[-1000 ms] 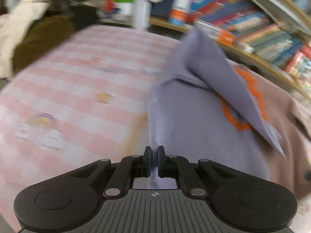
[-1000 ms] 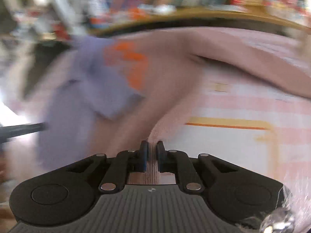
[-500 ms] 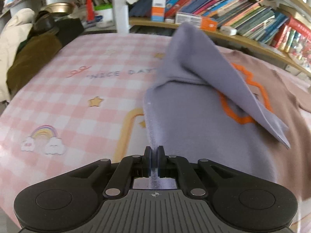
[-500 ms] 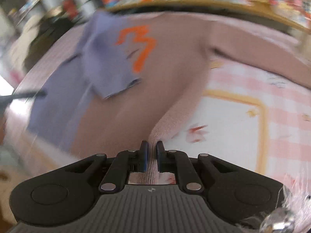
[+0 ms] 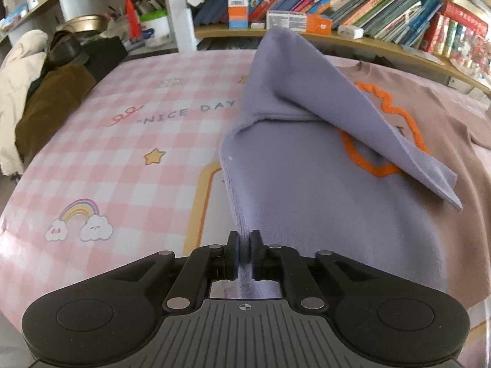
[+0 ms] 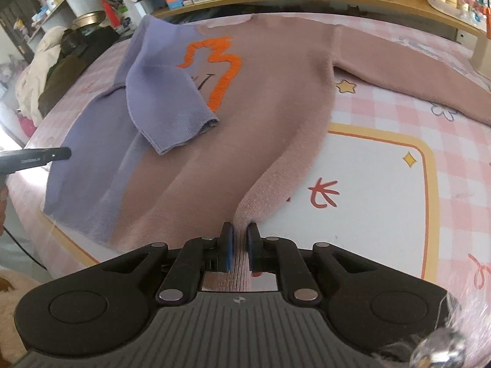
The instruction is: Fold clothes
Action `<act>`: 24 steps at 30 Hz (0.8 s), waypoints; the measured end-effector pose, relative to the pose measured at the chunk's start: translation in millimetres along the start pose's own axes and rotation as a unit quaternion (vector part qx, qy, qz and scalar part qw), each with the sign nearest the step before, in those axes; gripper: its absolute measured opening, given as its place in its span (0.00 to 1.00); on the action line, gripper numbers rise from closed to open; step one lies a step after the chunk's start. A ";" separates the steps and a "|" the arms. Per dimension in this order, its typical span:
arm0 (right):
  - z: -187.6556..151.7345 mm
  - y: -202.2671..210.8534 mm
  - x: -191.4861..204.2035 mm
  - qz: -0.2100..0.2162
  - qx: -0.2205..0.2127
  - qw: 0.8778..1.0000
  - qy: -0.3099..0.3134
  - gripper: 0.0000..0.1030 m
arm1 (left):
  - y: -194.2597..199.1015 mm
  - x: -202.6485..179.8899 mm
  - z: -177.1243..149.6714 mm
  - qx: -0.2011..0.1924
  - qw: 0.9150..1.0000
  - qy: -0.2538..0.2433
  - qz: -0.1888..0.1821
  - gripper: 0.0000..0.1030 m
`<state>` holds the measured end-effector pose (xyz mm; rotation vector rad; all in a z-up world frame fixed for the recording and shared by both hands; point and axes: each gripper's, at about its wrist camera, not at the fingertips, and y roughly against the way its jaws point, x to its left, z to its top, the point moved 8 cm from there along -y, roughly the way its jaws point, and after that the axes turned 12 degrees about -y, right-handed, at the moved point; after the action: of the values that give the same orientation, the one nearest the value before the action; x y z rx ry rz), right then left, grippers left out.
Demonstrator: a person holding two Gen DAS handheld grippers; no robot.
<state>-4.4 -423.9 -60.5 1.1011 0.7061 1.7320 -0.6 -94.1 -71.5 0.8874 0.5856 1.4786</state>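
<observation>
On checked tablecloth (image 5: 129,159), sweater (image 6: 276,116), hem in left gripper (image 5: 244,251), right gripper (image 6: 240,250)

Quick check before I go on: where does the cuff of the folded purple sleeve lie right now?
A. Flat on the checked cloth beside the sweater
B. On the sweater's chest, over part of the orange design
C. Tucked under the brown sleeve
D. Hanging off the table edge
B: in the right wrist view the purple sleeve is folded inward, its cuff resting on the sweater against the orange design.
</observation>
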 end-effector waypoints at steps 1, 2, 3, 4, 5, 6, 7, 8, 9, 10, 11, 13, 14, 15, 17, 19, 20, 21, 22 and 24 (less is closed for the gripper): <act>-0.4 1.0 -0.3 -0.003 -0.001 1.000 0.001 0.12 | 2.5 2.0 1.1 0.000 1.000 0.001 0.010 0.13; -0.3 2.5 -0.4 -0.006 -0.003 1.000 0.004 0.20 | 7.1 3.7 3.2 -0.005 1.000 0.002 0.021 0.13; 0.7 5.0 -0.1 -0.011 -0.008 1.000 0.008 0.27 | 13.7 4.5 7.4 -0.014 0.999 0.002 0.032 0.16; 2.9 8.7 0.7 -0.012 -0.018 1.000 0.011 0.39 | 22.3 4.0 13.1 -0.026 0.999 -0.001 0.044 0.18; 6.0 12.6 1.4 -0.013 -0.032 0.999 0.014 0.40 | 30.8 1.3 19.7 -0.042 0.998 -0.006 0.048 0.19; 9.1 15.1 2.0 -0.014 -0.042 0.999 0.017 0.40 | 39.0 -3.7 26.9 -0.058 0.997 -0.012 0.045 0.23; 12.1 17.1 2.8 -0.015 -0.052 0.998 0.019 0.41 | 39.4 -14.6 31.3 -0.065 0.998 -0.006 0.024 0.31; 14.9 17.9 4.1 -0.015 -0.060 0.998 0.020 0.42 | 40.0 -25.5 35.8 -0.072 0.997 -0.001 0.004 0.37; 16.9 17.9 5.4 -0.014 -0.065 0.998 0.021 0.43 | 40.7 -36.4 40.3 -0.079 0.997 0.005 -0.017 0.49; 17.5 16.4 6.9 -0.012 -0.065 0.998 0.023 0.43 | 41.5 -47.2 44.8 -0.086 0.996 0.011 -0.038 0.54; 17.5 14.6 8.4 -0.010 -0.065 0.998 0.024 0.43 | 42.3 -58.2 49.2 -0.092 0.994 0.016 -0.059 0.55; 15.5 11.5 10.7 -0.007 -0.061 0.998 0.028 0.44 | 29.0 -88.0 51.8 -0.073 0.990 0.028 -0.117 0.55; 14.7 10.7 11.7 -0.008 -0.060 0.998 0.031 0.46 | 23.8 -101.0 54.5 -0.068 0.988 0.028 -0.134 0.55; 14.5 10.6 12.5 -0.010 -0.061 0.997 0.036 0.47 | 18.9 -108.6 57.0 -0.066 0.987 0.027 -0.145 0.55; 14.3 10.4 12.6 -0.014 -0.063 0.997 0.037 0.48 | 8.7 -119.4 63.5 -0.059 0.984 0.039 -0.166 0.55; 12.1 9.6 13.3 -0.014 -0.062 0.997 0.033 0.48 | -6.0 -122.1 64.9 -0.039 0.983 0.068 -0.168 0.55; 10.9 9.1 14.2 -0.014 -0.062 0.997 0.034 0.49 | -11.5 -121.2 63.9 -0.030 0.983 0.079 -0.162 0.55; 9.4 8.7 15.0 -0.014 -0.060 0.997 0.036 0.49 | -16.9 -120.3 63.0 -0.020 0.983 0.091 -0.156 0.51; 7.9 8.3 15.7 -0.015 -0.059 0.997 0.038 0.50 | -19.6 -120.2 63.3 -0.018 0.982 0.099 -0.160 0.50; 5.3 7.5 16.8 -0.016 -0.057 0.997 0.041 0.51 | -23.1 -119.4 64.1 -0.017 0.979 0.112 -0.171 0.38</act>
<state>-5.3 -411.6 -45.9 0.9404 0.6621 1.7765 58.9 -218.0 -74.8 0.5608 0.8339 1.2756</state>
